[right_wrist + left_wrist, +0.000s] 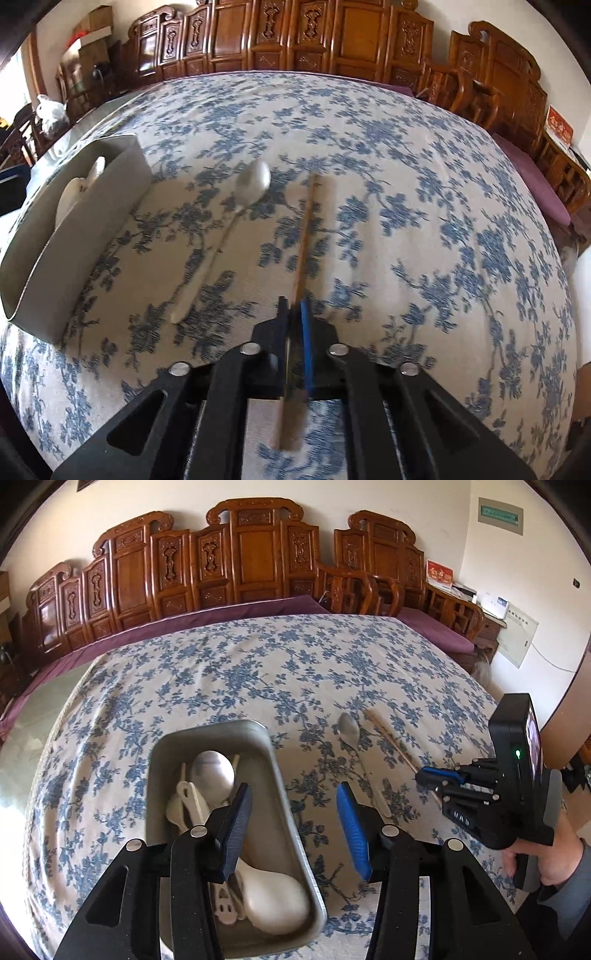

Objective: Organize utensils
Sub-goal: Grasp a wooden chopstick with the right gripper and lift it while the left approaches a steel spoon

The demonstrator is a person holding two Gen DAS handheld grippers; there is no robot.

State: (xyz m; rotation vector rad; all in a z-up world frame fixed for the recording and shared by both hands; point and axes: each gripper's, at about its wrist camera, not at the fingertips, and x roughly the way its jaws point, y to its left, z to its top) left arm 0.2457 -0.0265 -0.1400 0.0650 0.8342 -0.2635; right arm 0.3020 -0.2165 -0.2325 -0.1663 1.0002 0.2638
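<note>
- Utensils are split between two places: several white spoons (273, 897) and a metal spoon (212, 770) already lie in the grey tray (273, 746), while one long-handled spoon (243, 206) and a wooden chopstick (304, 243) rest on the flowered cloth of the worktop (424, 206), toward its right side.
- Right tongs (295, 310) are clenched on the near end of the chopstick; its far end points toward the back edge of the worktop.
- Left tongs (295, 830) stand released with nothing between the pads, hovering over the tray's right wall.
- Step in hand, as I judge it: lift the chopstick and carry it to the tray.
- To do it well, keep the grip firm, since the stick is held near one end and may swing or slip.
- Raise it clear of the cloth before moving left, so the tip does not drag or knock the loose spoon just beside it.
- Line it up lengthwise with the tray before letting go.
</note>
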